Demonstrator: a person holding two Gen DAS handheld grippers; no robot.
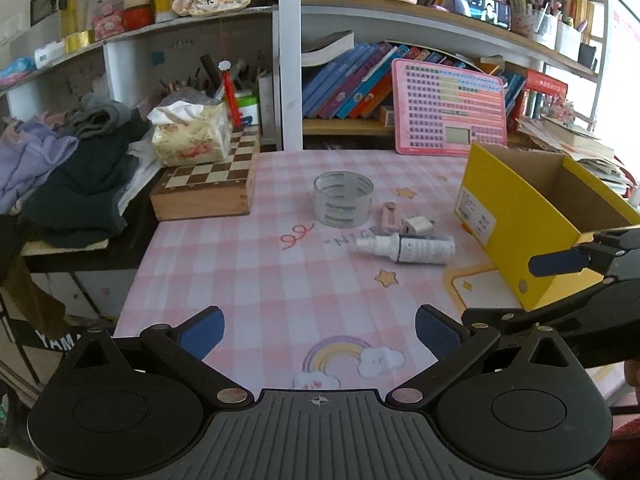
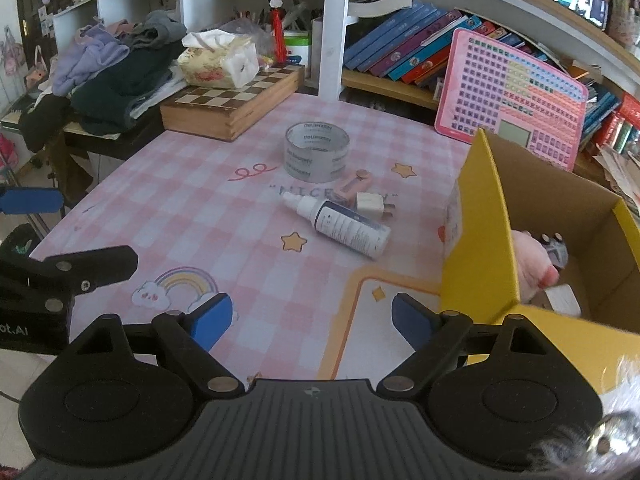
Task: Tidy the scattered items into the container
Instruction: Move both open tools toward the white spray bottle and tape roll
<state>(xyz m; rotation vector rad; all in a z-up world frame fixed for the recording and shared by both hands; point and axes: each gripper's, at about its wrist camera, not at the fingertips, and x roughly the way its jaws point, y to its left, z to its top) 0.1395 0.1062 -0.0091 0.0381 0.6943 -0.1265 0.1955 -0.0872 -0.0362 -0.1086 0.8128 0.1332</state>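
My left gripper (image 1: pixel 319 334) hangs over the near part of the bench (image 1: pixel 248 280), its blue pads spread wide with nothing between them but the pink checked cloth and a printed rainbow. My right gripper (image 2: pixel 312 318) is likewise spread wide and empty, above the same cloth, and its right finger sits just beside the near corner of the yellow box (image 2: pixel 480 240).

From the right gripper, that box rises at once to the right, its open top showing something pink and soft, a small grey thing and a white piece inside. From the left gripper it stands ahead and to the right (image 1: pixel 516 216), with the tip of my other gripper across its near wall.

Straight ahead of both grippers, a little further out, the white spray bottle (image 2: pixel 340 222) lies on its side. Just behind it sits a small white plug (image 2: pixel 374 203), and touching or nearly touching that, a small pink item (image 2: pixel 354 184) I cannot identify. Beyond those stands the roll of clear tape (image 2: pixel 316 152), upright on its edge ring.

Further off to the left lies a wooden chessboard case (image 2: pixel 236 104) with a floral tissue pack (image 2: pixel 220 60) on it, and a heap of clothes (image 2: pixel 112 72) beyond. To the far right a pink keyboard toy (image 2: pixel 516 100) leans against shelved books (image 2: pixel 404 44).
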